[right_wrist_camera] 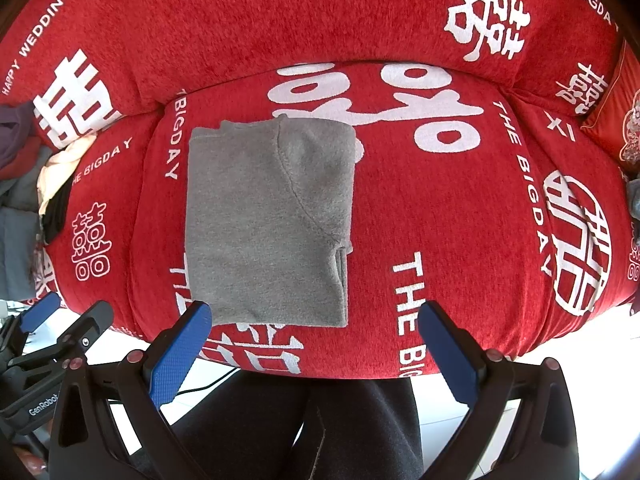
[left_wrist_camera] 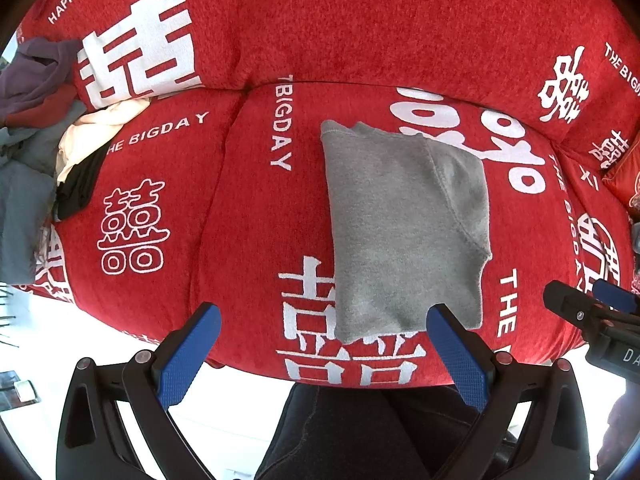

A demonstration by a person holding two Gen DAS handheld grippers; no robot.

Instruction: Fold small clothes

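Gaping wide, empty: left gripper (left_wrist_camera: 324, 322), right gripper (right_wrist_camera: 314, 320), above folded grey garment (left_wrist_camera: 404, 224)

Left wrist view: looks forward and down along the left gripper (left_wrist_camera: 323, 312) at the red sofa cover (left_wrist_camera: 248, 208), close above the seat's front edge.
Right wrist view: same heading along the right gripper (right_wrist_camera: 314, 310), equally near, set further toward 3 o'clock.
Shared ground: grey folded garment (left_wrist_camera: 404, 220) (right_wrist_camera: 268, 220), clothes pile (left_wrist_camera: 36, 128) (right_wrist_camera: 28, 184) at 9 o'clock.
Cross-sighting: right gripper (left_wrist_camera: 576, 300) at 3 o'clock in left view; left gripper (right_wrist_camera: 68, 314) at 8 o'clock in right view.
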